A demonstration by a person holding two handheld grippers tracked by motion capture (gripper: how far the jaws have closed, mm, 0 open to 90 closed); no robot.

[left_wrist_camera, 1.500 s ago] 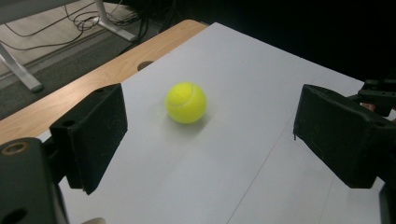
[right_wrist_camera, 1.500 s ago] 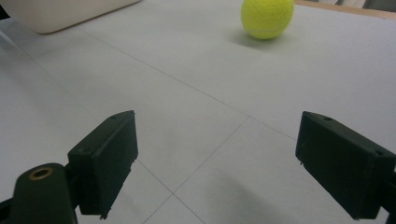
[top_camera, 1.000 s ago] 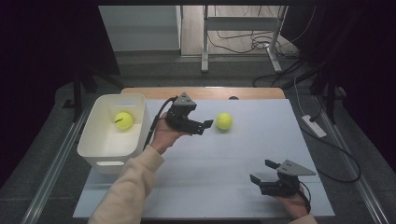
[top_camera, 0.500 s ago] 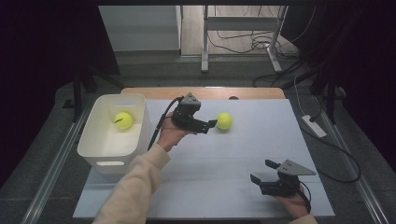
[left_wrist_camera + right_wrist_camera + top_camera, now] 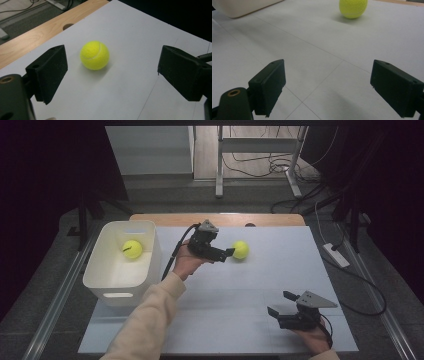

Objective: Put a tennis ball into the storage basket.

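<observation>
At the left of the high view your white bin (image 5: 122,265) sits on the desk (image 5: 260,285), and a tennis ball in the bin (image 5: 132,249) lies on its floor toward the far wall. Just right of the bin, in the upper middle of the frame, your left hand (image 5: 186,262) holds the left gripper (image 5: 227,252) with its cable curving back toward the bin; the jaws point rightward in the frame at the loose tennis ball (image 5: 240,250), which rests on the white desk surface just beyond the tips. In the left gripper view that same ball (image 5: 94,55) lies ahead of the jaws, slightly left of centre between them, apart from both pads; the jaws stand wide with nothing between them, and they have just been opening a little further. A strip of bare wood runs along the desk's far edge, at the upper left of that view. Toward the lower right of the high view your right hand (image 5: 315,337) rests low on the desk with the right gripper (image 5: 281,304), well apart from the ball, its jaws pointing toward the left of the frame. In the right gripper view those jaws are spread wide and hold nothing, with the ball (image 5: 353,8) far off at the top of the frame.
</observation>
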